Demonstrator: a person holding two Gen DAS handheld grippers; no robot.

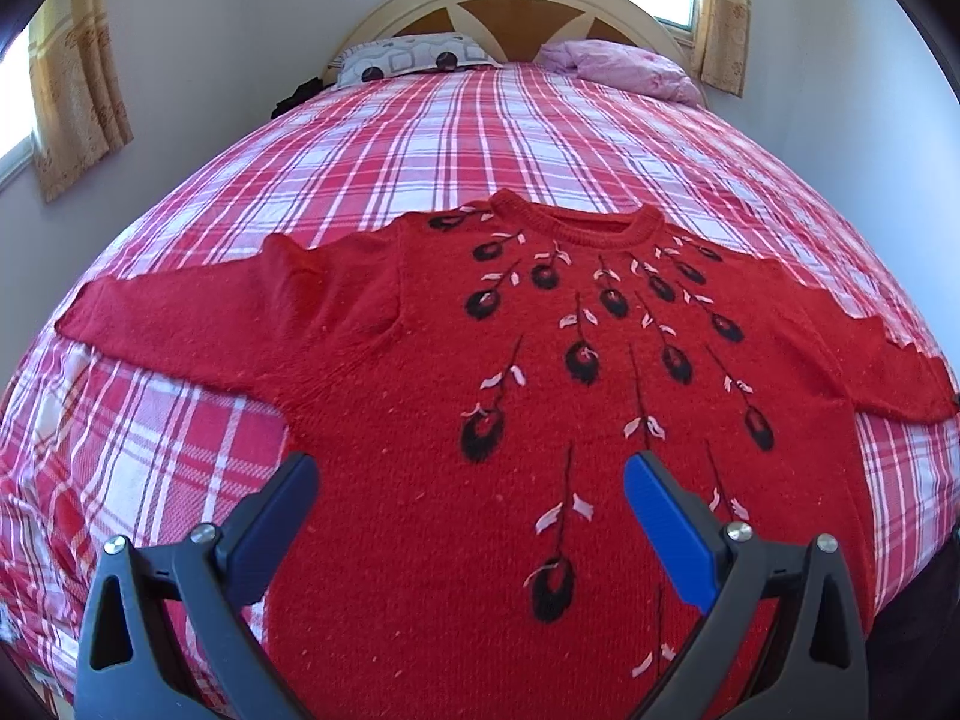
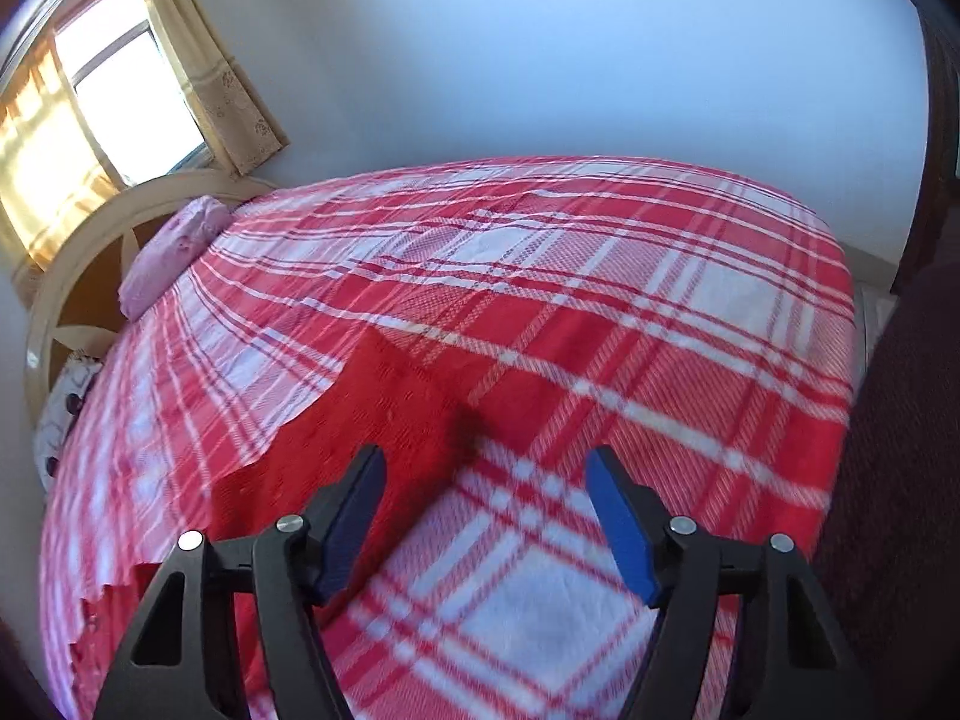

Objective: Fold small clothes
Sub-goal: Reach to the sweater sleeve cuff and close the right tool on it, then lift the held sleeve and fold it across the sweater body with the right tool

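Left wrist view: a red knitted sweater (image 1: 480, 360) is seen spread flat, front up, on a bed (image 1: 300, 168) covered by a red and white checked sheet.
Sweater details: black and pink flower shapes are scattered down the chest; both sleeves are stretched out sideways; the neckline is turned toward the headboard (image 1: 510, 6).
Left gripper (image 1: 471, 474): its jaws are held wide apart above the lower body of the sweater, and nothing is gripped between them.
Right wrist view: the picture is blurred; one sleeve end of the sweater (image 2: 384, 420) is shown lying on the checked sheet.
Right gripper (image 2: 486, 468): its jaws are parted with nothing clamped; the left finger is seen over the sleeve, the right finger over bare sheet.
Far end of bed: a patterned pillow (image 1: 408, 57) and a pink pillow (image 1: 624, 69) are placed against the headboard.
Background: curtained windows (image 2: 120, 90) are set in pale walls.
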